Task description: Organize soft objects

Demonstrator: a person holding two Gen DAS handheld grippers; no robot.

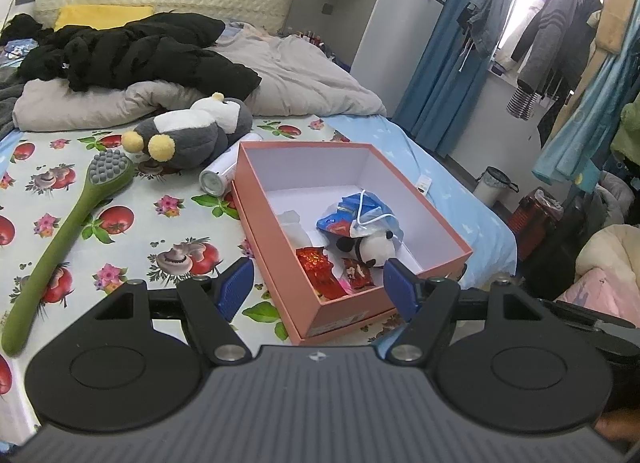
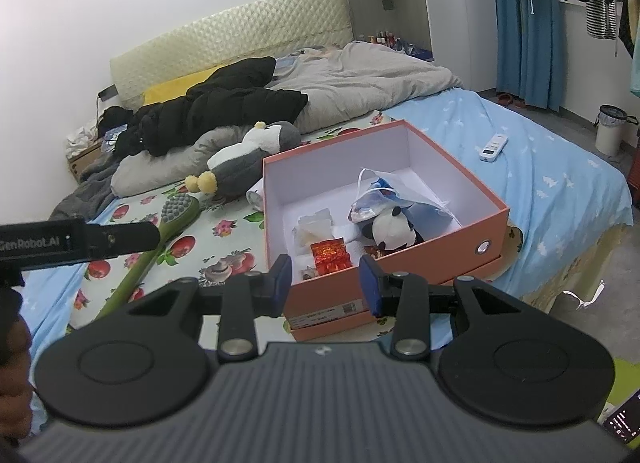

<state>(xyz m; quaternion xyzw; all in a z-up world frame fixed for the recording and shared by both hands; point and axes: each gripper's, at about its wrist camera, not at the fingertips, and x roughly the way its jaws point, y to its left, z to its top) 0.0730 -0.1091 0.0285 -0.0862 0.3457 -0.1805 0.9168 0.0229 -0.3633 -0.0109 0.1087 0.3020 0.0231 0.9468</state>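
Observation:
An open orange box (image 1: 436,229) (image 2: 448,231) sits on the bed. Inside it lie a small panda plush (image 1: 374,249) (image 2: 394,229), a blue-and-white bag (image 1: 356,215) (image 2: 376,195), red foil packets (image 1: 318,265) (image 2: 330,253) and white tissue. A grey-and-white penguin plush (image 1: 192,131) (image 2: 248,157) lies on the bed behind the box. My left gripper (image 1: 318,287) is open and empty over the box's near corner. My right gripper (image 2: 324,283) is open and empty at the box's near edge.
A green long-handled brush (image 1: 68,231) (image 2: 160,243) lies left of the box. A white can (image 1: 220,175) rests between penguin and box. A black jacket (image 1: 132,51) and grey duvet (image 2: 360,79) fill the bed's far end. A remote (image 2: 494,147) lies on the blue sheet.

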